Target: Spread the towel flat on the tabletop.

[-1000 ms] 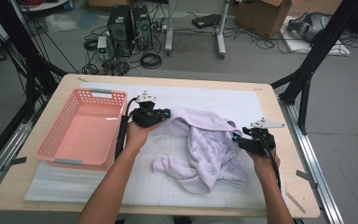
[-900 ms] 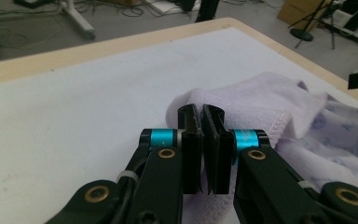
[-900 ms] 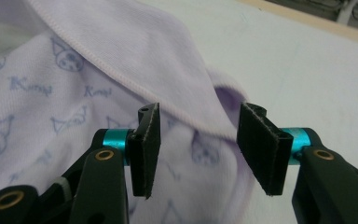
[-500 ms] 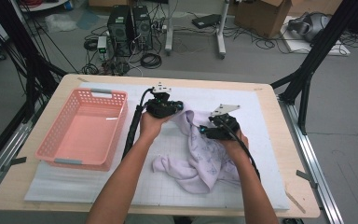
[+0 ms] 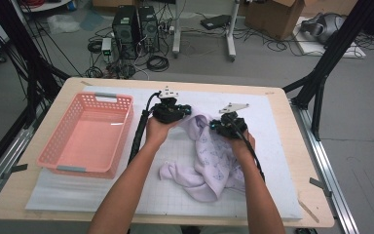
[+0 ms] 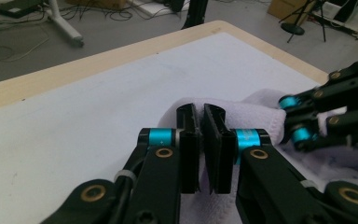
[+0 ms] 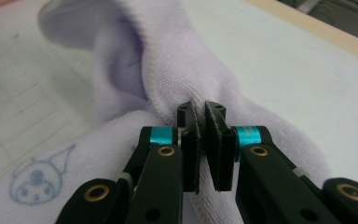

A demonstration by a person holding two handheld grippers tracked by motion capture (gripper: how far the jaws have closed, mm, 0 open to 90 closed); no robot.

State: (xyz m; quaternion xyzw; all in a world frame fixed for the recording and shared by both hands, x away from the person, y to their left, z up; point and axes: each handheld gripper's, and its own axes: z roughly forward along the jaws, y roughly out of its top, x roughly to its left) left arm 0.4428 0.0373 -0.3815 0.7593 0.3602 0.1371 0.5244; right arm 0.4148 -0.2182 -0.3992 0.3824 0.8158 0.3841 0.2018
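Lilac cloth point(image 5: 209, 161) lies crumpled on my white mat point(image 5: 272, 146), right of the basket point(image 5: 90, 134). My left gripper point(image 6: 201, 135) pinches its far edge; my right gripper point(image 7: 202, 140) has just clamped onto a fold nearby.

**Where everything sits on your table**

Your basket point(image 5: 85, 136) lies at the left of the mat point(image 5: 272, 161), which covers the table point(image 5: 302, 146); the cloth point(image 5: 209, 161) lies right of it, near the middle; your left gripper point(image 5: 171, 111) is at the cloth's far left edge, your right gripper point(image 5: 229, 127) just right of it on the cloth's far side; beyond the table's far edge, computer towers point(image 5: 136, 24) and cables point(image 5: 156, 62) sit on the floor.
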